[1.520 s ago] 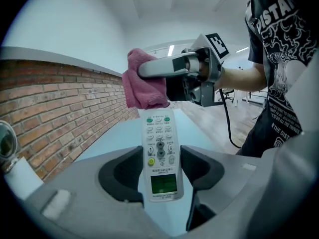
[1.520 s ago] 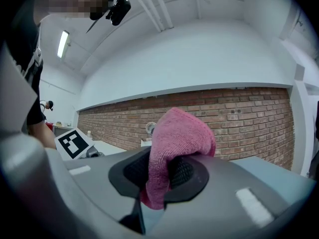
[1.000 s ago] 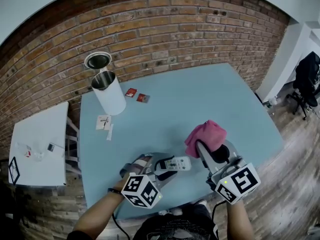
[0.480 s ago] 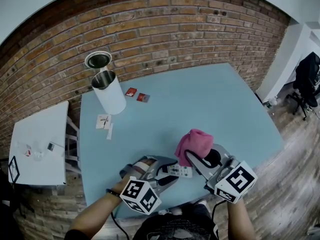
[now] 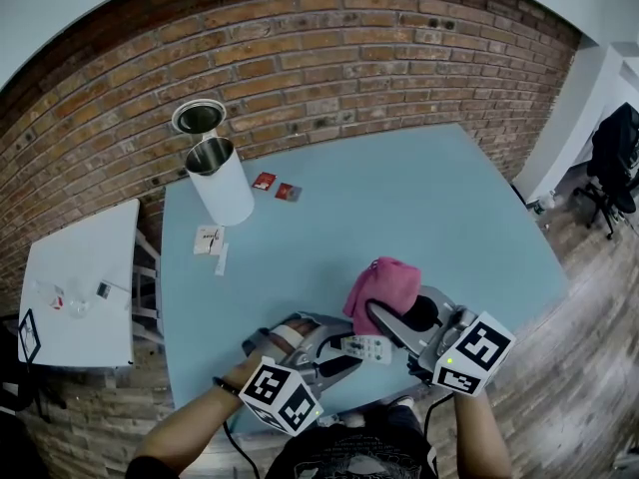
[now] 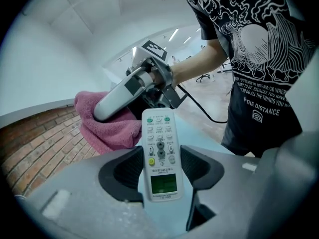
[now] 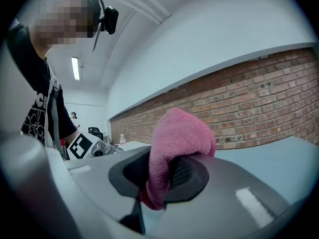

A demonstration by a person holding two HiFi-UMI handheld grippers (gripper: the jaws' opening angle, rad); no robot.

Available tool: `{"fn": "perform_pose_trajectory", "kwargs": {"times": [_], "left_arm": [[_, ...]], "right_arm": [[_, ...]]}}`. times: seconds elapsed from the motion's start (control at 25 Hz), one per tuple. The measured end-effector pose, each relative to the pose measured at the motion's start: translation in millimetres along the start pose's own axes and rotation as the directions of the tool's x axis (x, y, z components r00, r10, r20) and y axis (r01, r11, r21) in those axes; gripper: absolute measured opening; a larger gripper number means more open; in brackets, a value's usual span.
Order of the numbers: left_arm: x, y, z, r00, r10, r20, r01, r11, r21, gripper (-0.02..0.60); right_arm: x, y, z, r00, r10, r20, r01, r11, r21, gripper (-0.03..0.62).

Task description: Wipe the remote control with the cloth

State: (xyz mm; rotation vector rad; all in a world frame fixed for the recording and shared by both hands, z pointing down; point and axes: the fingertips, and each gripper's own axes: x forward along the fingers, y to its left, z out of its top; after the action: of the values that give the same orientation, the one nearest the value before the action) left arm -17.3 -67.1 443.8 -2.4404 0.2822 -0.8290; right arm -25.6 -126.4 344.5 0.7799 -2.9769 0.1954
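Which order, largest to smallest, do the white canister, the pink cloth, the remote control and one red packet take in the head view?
1. white canister and pink cloth: about alike; the cloth is held nearer the camera, so I do not rank them.
2. remote control
3. red packet

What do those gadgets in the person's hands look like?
The left hand-held gripper and the right hand-held gripper are grey plastic bodies with two black-padded jaws each. Each carries a white cube printed with black square markers, and a black cable trails from it. The person wears a black short-sleeved T-shirt with white print and a dark wristband on the left wrist.
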Motion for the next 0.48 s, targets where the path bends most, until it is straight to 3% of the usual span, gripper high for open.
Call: {"fn": "perform_pose_trajectory", "kwargs": {"times": [0.32,0.4,0.48], "left_arm": [[-4.0,-1.1,11.5,0.999,0.015,0.046,-0.015,1.0,0.01,0.238],[-6.1,-0.4,15.9,0.997,0.017,0.078,-0.013,0.999,-0.042,0.238],[-8.6,3.4,19.4,0.991,0.024,0.129,-0.005,0.989,-0.149,0.238]], "right_arm": [[6.1,5.1,-8.6,0.998,0.055,0.008,-0.055,0.997,0.06,0.066],[5.1,1.6,-5.9,0.999,0.033,0.038,-0.036,0.997,0.073,0.066],[-0.3,-9.4,1.2,0.995,-0.033,0.092,0.025,0.995,0.092,0.066]]}}
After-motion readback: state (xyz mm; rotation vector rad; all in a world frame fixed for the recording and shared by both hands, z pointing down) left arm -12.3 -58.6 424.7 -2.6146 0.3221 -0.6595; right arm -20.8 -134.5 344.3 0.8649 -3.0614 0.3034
